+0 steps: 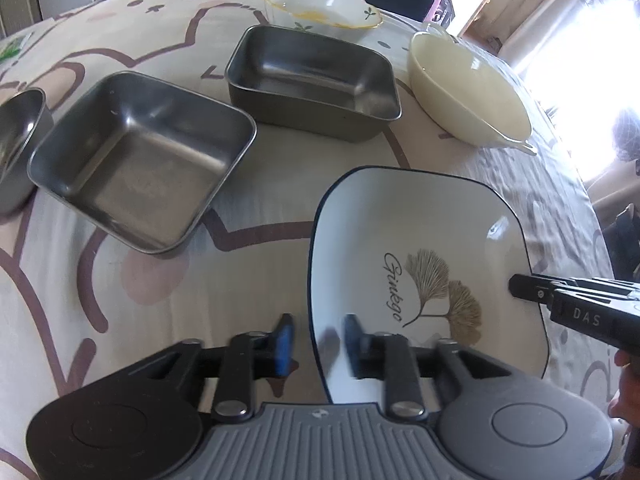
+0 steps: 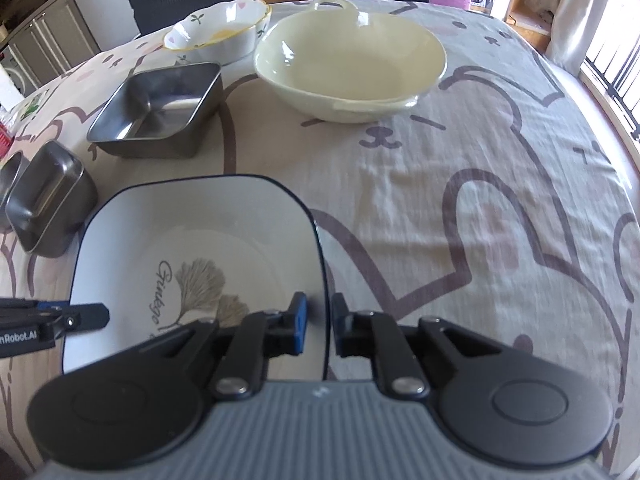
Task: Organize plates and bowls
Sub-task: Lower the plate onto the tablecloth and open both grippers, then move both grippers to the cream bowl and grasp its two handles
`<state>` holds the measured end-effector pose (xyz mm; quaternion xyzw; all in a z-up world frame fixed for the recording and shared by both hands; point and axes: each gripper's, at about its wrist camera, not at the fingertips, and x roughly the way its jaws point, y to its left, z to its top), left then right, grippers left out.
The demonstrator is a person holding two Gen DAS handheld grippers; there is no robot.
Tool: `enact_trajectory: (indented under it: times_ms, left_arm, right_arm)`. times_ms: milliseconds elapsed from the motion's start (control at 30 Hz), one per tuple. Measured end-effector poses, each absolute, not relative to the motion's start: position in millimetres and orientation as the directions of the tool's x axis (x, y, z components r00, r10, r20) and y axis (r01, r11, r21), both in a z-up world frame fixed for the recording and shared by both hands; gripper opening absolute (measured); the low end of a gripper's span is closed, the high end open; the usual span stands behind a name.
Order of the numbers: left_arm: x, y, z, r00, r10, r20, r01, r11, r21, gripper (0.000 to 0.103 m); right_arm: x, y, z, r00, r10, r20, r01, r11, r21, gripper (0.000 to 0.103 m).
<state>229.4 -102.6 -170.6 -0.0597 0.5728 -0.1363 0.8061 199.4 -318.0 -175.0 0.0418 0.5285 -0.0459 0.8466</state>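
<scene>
**Both claws at the rims of the square plate**

The white square plate (image 1: 424,240) with the dark blue rim and leaf print lies flat on the patterned tablecloth (image 2: 460,200), nearest to me. Beyond its far edge there is a strip of bare cloth, then a row of dishes: a steel square tray (image 1: 140,160) off its left corner, a second steel tray (image 1: 312,80) farther back, a cream bowl (image 2: 352,64) with handles, and a scalloped white bowl (image 2: 220,32) behind them. A small steel dish (image 1: 16,148) sits at the far left. To the right of the plate the cloth is wide open all the way to the table's edge.

My left gripper (image 1: 316,340) straddles the plate's left rim, one blue pad outside, one inside; the jaws stand apart from the rim with a visible gap, so I am not clamping. My right gripper (image 2: 320,324) straddles the right rim with narrower jaws, the edge running between the pads; I cannot tell whether they press on it.
</scene>
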Motion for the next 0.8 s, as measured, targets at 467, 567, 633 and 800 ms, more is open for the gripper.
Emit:
enact_trajectory:
  times_ms: [467, 567, 633, 800]
  left_arm:
    - [204.2, -104.5, -124.0, 0.422, -0.285, -0.861, 0.322, 0.935, -0.152, 0.100]
    - [200.0, -104.1, -105.9, 0.459, -0.314, -0.831, 0.360, 0.921, -0.149, 0.103]
    - [201.4, -105.3, -94.7, 0.480, -0.332, -0.812, 0.371, 0.916, -0.155, 0.103]
    - [217.5, -117.1, -72.6, 0.522, -0.365, -0.771, 0.409, 0.900, -0.149, 0.103]
  right_arm:
    - [153.0, -328.6, -145.3, 0.561, -0.014, -0.827, 0.059, 0.998, 0.023, 0.089]
    - [139.4, -341.7, -130.7, 0.625, 0.012, -0.781, 0.070, 0.995, 0.072, 0.103]
    - [132.1, -349.8, -120.1, 0.671, 0.007, -0.741, 0.083, 0.993, 0.084, 0.103]
    - [139.6, -379.7, -105.1, 0.726, -0.009, -0.688, 0.170, 0.971, 0.167, 0.103]
